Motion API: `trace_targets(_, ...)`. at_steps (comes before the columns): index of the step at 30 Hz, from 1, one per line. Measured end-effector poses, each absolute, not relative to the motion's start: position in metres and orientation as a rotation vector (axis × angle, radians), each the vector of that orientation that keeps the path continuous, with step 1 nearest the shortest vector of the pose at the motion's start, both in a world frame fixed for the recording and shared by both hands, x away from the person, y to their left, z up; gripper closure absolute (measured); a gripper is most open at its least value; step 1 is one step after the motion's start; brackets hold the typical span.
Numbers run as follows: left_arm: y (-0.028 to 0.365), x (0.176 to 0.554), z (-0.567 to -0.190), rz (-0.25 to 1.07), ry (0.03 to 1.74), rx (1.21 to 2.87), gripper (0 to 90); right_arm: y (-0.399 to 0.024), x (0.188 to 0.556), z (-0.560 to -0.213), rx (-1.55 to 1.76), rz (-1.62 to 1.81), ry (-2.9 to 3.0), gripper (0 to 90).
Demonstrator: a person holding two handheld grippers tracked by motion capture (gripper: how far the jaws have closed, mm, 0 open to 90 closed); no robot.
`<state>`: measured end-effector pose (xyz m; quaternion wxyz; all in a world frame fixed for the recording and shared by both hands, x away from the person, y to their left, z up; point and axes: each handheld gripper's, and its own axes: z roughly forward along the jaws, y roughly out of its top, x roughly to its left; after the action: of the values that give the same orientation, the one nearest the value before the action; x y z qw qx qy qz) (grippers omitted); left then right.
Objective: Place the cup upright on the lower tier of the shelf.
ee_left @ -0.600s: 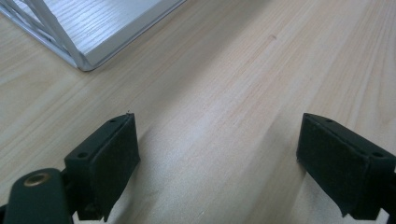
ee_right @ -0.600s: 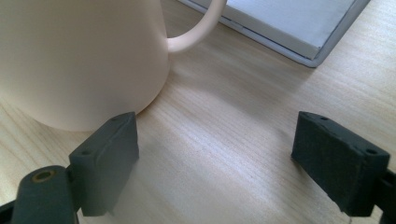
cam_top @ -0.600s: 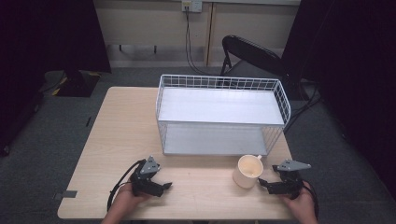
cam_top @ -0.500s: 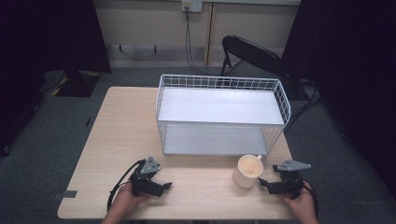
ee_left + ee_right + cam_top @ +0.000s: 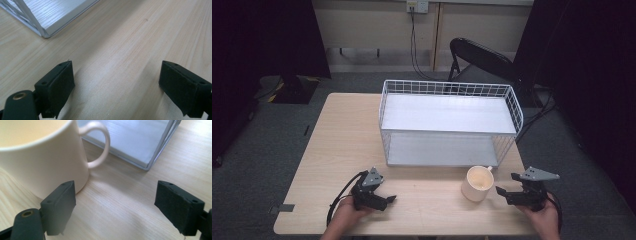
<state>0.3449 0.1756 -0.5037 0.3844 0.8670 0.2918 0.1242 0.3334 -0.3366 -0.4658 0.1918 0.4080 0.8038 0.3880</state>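
Observation:
A cream mug [image 5: 477,183] stands upright on the wooden table [image 5: 342,145], just in front of the white wire rack [image 5: 449,122]; its handle points toward the rack. My right gripper [image 5: 502,192] rests low on the table just right of the mug, open, with nothing between its jaws. In the right gripper view the mug [image 5: 42,152] sits ahead and left, close to the left jaw, its handle [image 5: 100,143] turned to the rack's corner [image 5: 150,157]. My left gripper [image 5: 389,200] lies near the front left of the table, open over bare wood [image 5: 117,65].
The two-level wire rack has white shelves and takes up the middle and back of the table; its corner [image 5: 45,25] shows in the left gripper view. A black folding chair [image 5: 484,57] stands behind the table. Cables trail from both grippers.

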Motion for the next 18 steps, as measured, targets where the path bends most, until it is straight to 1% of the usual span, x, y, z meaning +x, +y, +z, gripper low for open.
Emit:
trace_targets(3,0.176,0.345,-0.504,0.317,0.743,2.209,12.3,-0.337,0.331,-0.456,1.138,1.11,2.254,18.9)
trace_targets(18,0.176,0.345,-0.504,0.316,0.743,2.209,12.3,-0.314,0.325,-0.425,1.118,1.134,2.282,21.8)
